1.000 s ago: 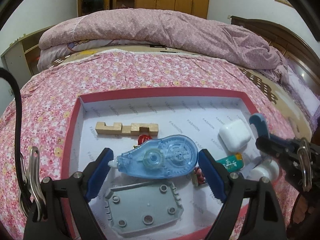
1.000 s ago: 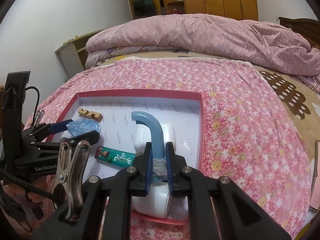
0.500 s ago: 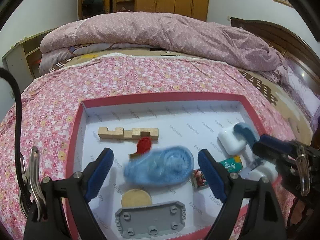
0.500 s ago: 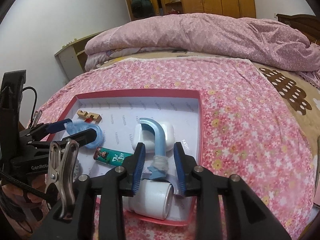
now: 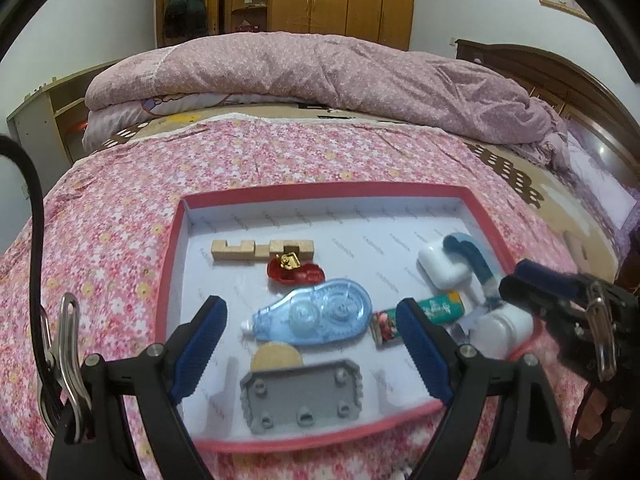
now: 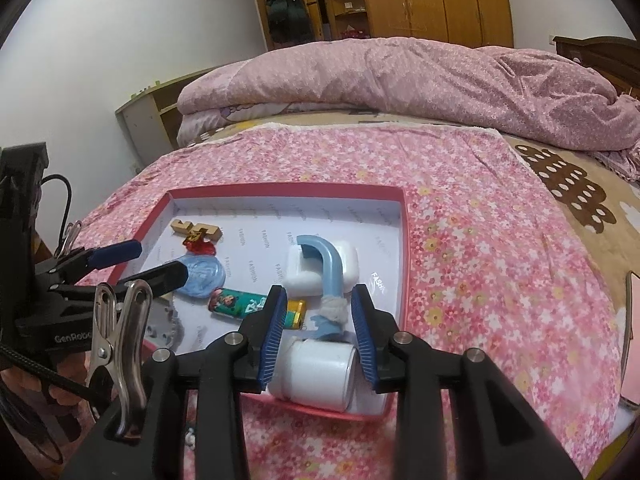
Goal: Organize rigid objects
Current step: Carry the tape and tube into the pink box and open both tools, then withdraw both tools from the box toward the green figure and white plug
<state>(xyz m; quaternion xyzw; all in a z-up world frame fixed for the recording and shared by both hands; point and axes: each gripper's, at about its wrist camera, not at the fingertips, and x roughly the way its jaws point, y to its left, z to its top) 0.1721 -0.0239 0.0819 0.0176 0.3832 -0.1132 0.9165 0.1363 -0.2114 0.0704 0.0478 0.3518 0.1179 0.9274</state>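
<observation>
A red-rimmed box [image 5: 320,193] [image 6: 403,240] lies on the bed and holds the objects. My left gripper [image 5: 312,344] is open above a blue correction-tape dispenser [image 5: 316,317] lying in the box. My right gripper [image 6: 318,332] is open around a lint roller with a blue handle [image 6: 328,272] and white roll [image 6: 316,372], which rests in the box's near right corner, also seen in the left wrist view [image 5: 476,264]. Also inside are a wooden block [image 5: 260,249], a red charm [image 5: 294,270], a white earbud case [image 5: 440,266], a green tube [image 5: 436,310] and a grey plate [image 5: 302,394].
The bed has a pink floral sheet [image 5: 120,240]. A rolled pink quilt [image 5: 320,72] lies at the far end. A wooden headboard [image 5: 580,80] is on the right, wardrobes [image 5: 340,0] behind, and a low shelf [image 5: 40,120] on the left.
My left gripper let the tape dispenser drop into the box and drew back. My right gripper opened off the lint roller's handle and the roller now lies in the box.
</observation>
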